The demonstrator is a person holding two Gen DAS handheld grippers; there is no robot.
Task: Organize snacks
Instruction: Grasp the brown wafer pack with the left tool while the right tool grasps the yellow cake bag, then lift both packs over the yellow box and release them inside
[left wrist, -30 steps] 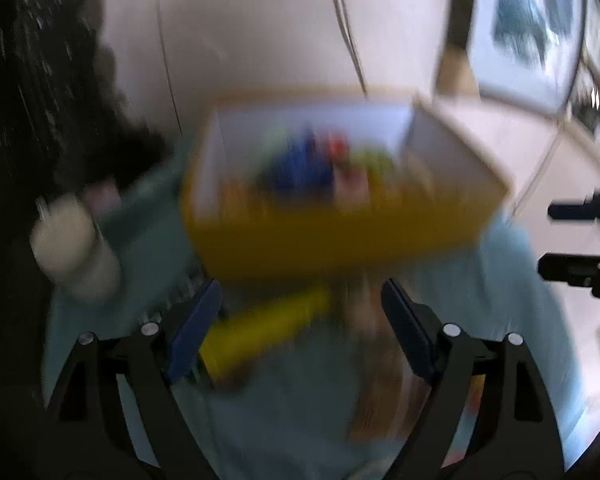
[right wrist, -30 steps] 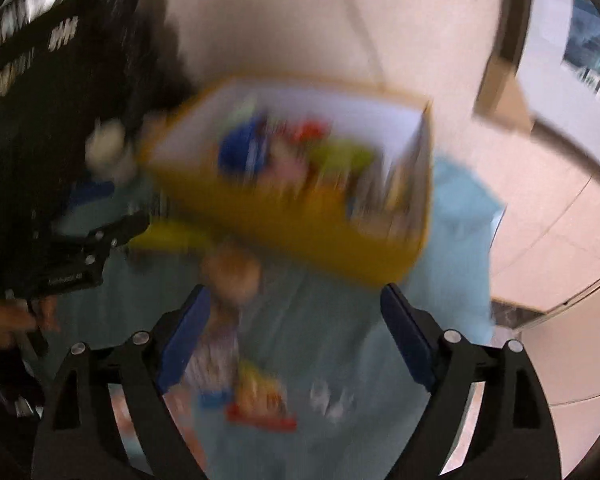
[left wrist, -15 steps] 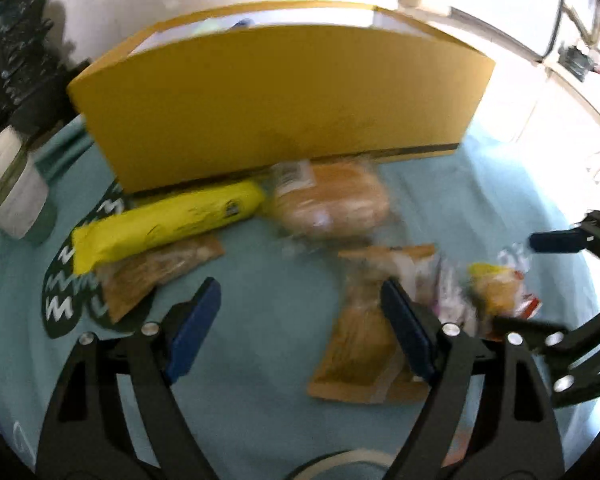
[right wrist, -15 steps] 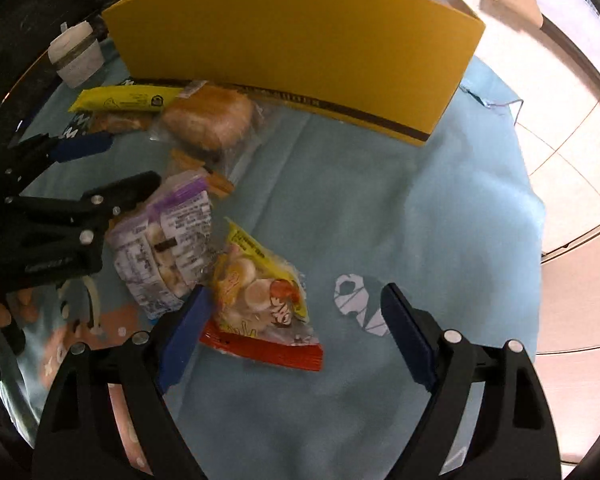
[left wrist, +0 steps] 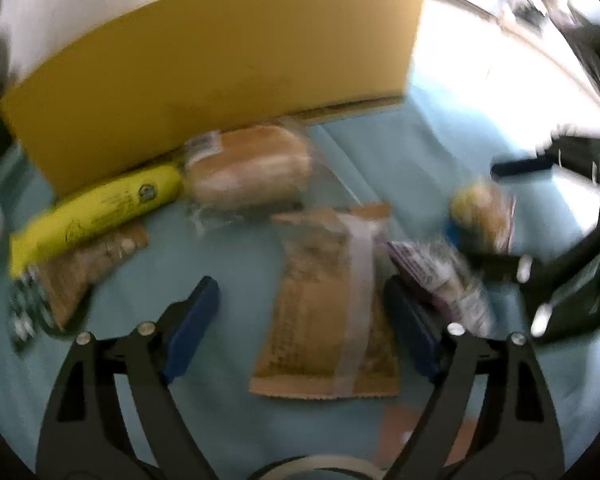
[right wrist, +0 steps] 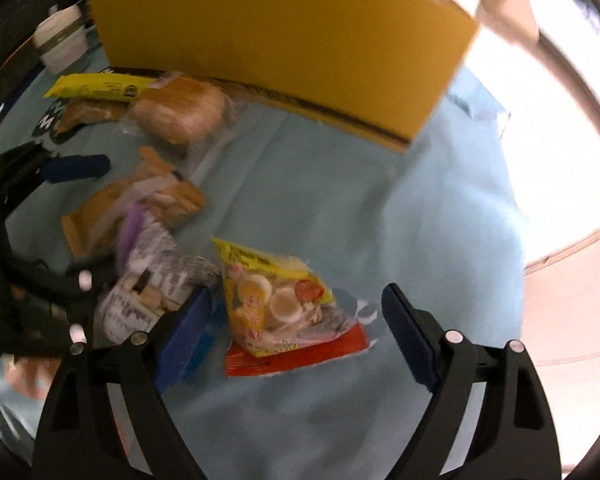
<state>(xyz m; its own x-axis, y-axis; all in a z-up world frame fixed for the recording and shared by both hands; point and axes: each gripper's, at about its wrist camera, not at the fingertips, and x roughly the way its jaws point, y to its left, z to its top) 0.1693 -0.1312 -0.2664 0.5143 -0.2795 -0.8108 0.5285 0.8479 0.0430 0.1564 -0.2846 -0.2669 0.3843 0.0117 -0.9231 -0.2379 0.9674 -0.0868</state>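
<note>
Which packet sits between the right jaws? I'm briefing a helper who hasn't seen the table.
Start at the yellow box on the blue cloth, then come toward the camera. The nearest packet is the yellow snack bag: the only one with a red bottom strip and round pale pieces pictured.

Yellow box (right wrist: 284, 40), pale blue cloth (right wrist: 340, 200), yellow-and-red snack bag (right wrist: 284, 308), blue-padded claws.

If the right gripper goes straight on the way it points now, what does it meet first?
Most likely the yellow and red snack bag, lying between the closing fingers of the right gripper; depth is unclear.
</note>
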